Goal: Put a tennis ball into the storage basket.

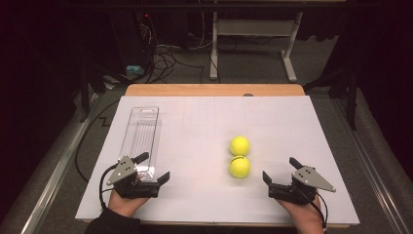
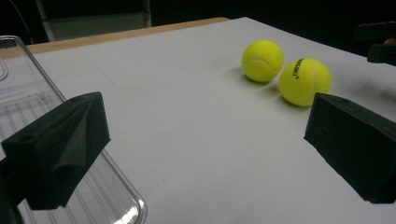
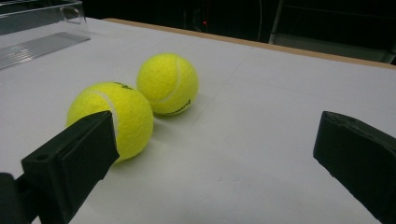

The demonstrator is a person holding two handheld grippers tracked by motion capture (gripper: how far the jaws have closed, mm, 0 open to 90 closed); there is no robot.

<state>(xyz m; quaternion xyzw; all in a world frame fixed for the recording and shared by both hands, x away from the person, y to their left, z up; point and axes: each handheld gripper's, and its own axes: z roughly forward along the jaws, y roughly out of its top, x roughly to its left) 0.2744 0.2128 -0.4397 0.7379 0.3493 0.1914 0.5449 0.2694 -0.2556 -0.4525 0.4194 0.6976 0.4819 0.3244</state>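
A: Where do the two tennis balls sit?

B: Take the clear plastic tray (image 1: 141, 134) as the mark. The near tennis ball (image 1: 239, 166) and the far tennis ball (image 1: 240, 145) lie on the white sheet (image 1: 204, 122) well to the right of it, side by side and touching or very nearly so, roughly level with the tray's near half.

A: And the grippers?

B: The left gripper (image 1: 155, 168) rests at the tray's near end, jaws spread wide and holding nothing. In the left gripper view one jaw hangs over the tray's (image 2: 28, 102) near corner while the other is over bare sheet, with both balls (image 2: 305, 81) (image 2: 262, 60) beyond.

A: The right one?

B: The right gripper (image 1: 280, 169) sits far right of the tray, past the balls, just beside the near ball. Its jaws are also spread, empty. In the right gripper view the near ball (image 3: 112, 117) shows just behind one jaw, the far ball (image 3: 168, 83) beyond it, and the tray (image 3: 42, 28) lies in the far corner.
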